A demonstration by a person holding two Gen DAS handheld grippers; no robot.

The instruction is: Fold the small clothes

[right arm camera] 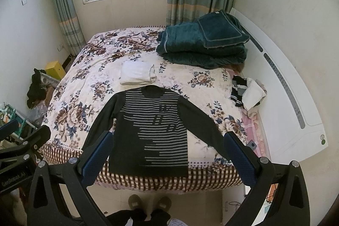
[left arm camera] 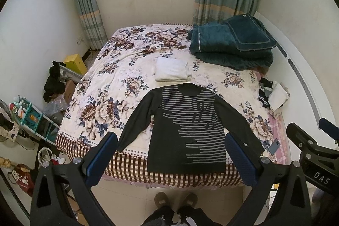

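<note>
A dark long-sleeved sweater with grey stripes [left arm camera: 186, 124] [right arm camera: 156, 128] lies flat on the flowered bed, sleeves spread, hem at the near edge. A folded white garment [left arm camera: 171, 72] [right arm camera: 137, 73] rests just beyond its collar. My left gripper [left arm camera: 171, 154] hangs open above the near bed edge, high over the sweater's hem, holding nothing. My right gripper [right arm camera: 169, 151] is open too, at a similar height, empty. A small heap of striped and white clothes [left arm camera: 272, 95] [right arm camera: 247, 94] sits at the bed's right side.
A folded teal blanket [left arm camera: 231, 43] [right arm camera: 203, 41] fills the far right corner of the bed [left arm camera: 101, 99]. A phone [left arm camera: 274, 146] lies near the right edge. Cluttered shelves and boxes [left arm camera: 31, 115] stand left. A person's slippered feet [left arm camera: 175, 200] stand on the floor below.
</note>
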